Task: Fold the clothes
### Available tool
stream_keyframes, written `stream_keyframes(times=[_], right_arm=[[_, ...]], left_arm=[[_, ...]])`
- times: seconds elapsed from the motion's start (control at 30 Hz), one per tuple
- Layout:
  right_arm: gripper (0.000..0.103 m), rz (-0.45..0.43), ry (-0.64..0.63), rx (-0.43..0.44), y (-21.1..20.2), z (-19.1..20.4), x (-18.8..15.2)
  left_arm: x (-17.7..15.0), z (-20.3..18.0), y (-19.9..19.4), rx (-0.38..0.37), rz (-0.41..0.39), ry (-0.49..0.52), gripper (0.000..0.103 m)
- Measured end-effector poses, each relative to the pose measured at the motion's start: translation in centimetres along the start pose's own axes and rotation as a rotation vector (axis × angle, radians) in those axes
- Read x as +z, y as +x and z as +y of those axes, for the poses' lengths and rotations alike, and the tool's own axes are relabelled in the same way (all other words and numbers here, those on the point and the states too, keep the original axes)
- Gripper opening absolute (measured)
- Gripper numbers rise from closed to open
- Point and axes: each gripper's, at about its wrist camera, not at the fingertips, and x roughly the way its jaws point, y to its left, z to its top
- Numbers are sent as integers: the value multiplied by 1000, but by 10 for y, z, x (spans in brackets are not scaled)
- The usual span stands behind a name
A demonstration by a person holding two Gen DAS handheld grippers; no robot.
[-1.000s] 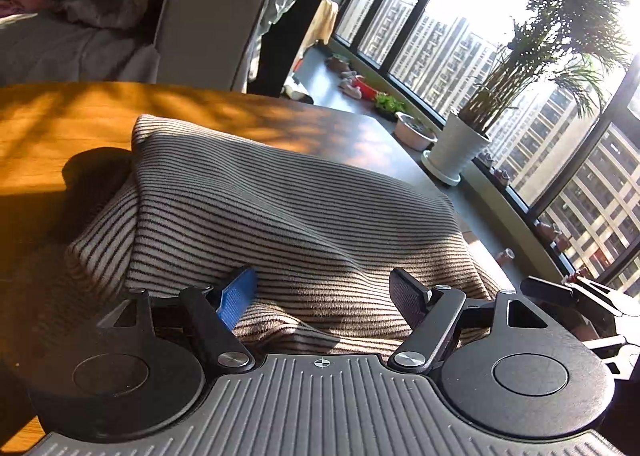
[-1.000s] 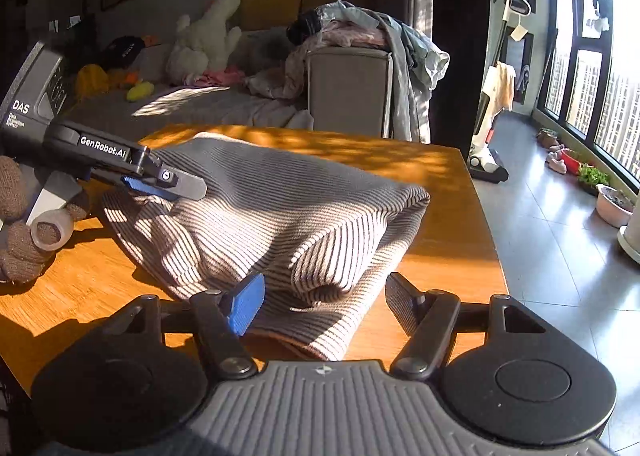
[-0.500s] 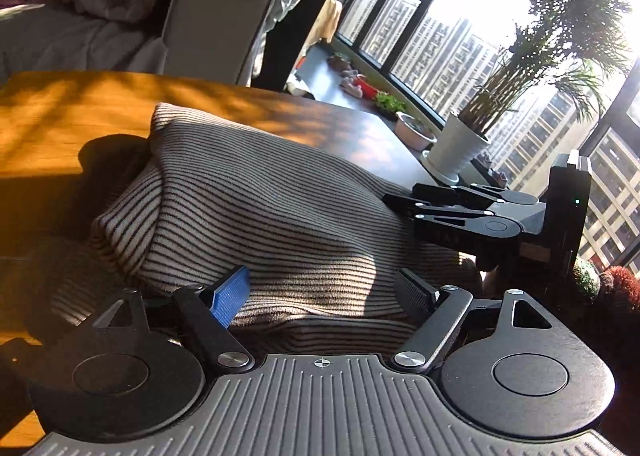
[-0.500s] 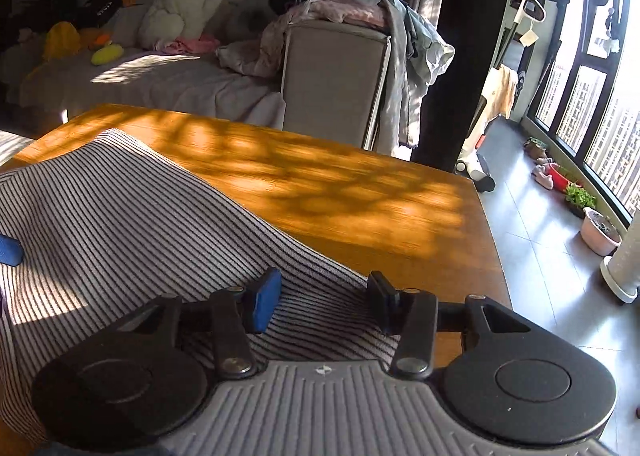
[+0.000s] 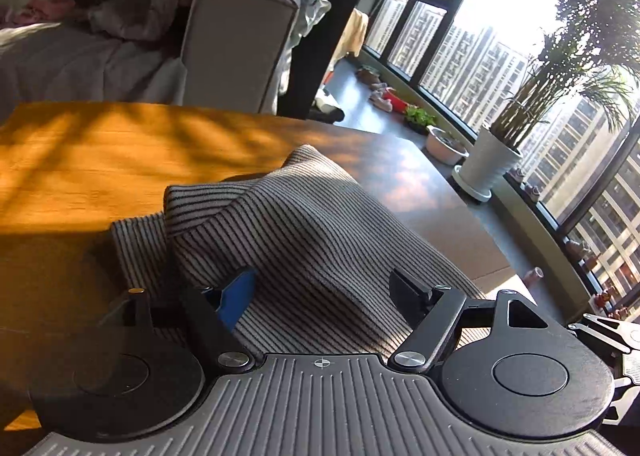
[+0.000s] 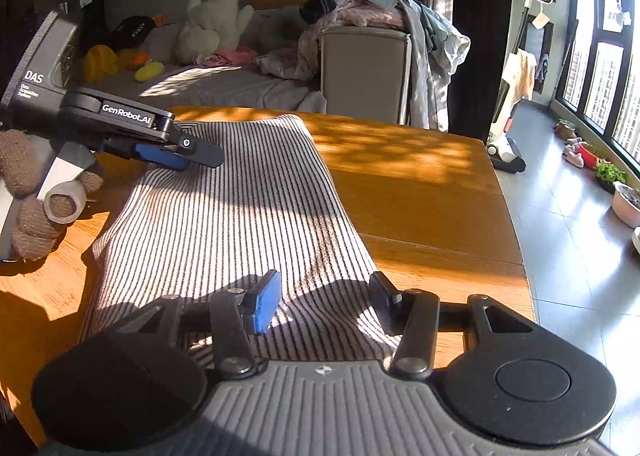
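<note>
Striped garment (image 6: 224, 224) lies on table (image 6: 420, 192); left tool (image 5: 324, 288) gapes, right tool (image 6: 324, 296) just widened.

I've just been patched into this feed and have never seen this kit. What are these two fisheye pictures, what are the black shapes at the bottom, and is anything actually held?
There is no robot here. A person holds a pair of tongs in each hand, and each pair carries a camera looking forward along its two fingers. One picture comes from the left tongs, the other from the right tongs. The black shapes at the bottom are the tool itself. The right view also shows the left tool side-on, in a gloved hand. On the wooden table lies a striped garment, partly folded. Both tongs stand open with cloth between their fingers, and neither appears to pinch it. The right tongs' jaws have just been opening a little.
</note>
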Motion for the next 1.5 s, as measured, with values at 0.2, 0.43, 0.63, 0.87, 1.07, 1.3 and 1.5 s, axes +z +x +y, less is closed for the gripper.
stream_keyframes(times=[0.2,0.43,0.63,0.87,1.07,1.3,1.5], right_arm=[[52,-78,-14,-97,-10,-8,15],[50,-6,-70,-144,28,-7,-5],[50,-3,-49,-138,15,-8,-15],[50,-9,-12,-140,6,-7,-25],[50,-5,-3,-125,-5,1,-35],[50,24,-35,-40,-24,17,-42],[61,21,-95,-67,-30,24,-40]], left_arm=[[-15,-25,-34,-5,-12,86,73],[-35,-31,-31,-52,67,96,59],[-33,-22,-8,-59,83,65,58],[-31,-22,-2,-68,76,73,58],[-27,-22,3,-75,70,84,58],[-19,-22,12,-60,54,79,58],[-19,-25,-4,-42,36,101,64]])
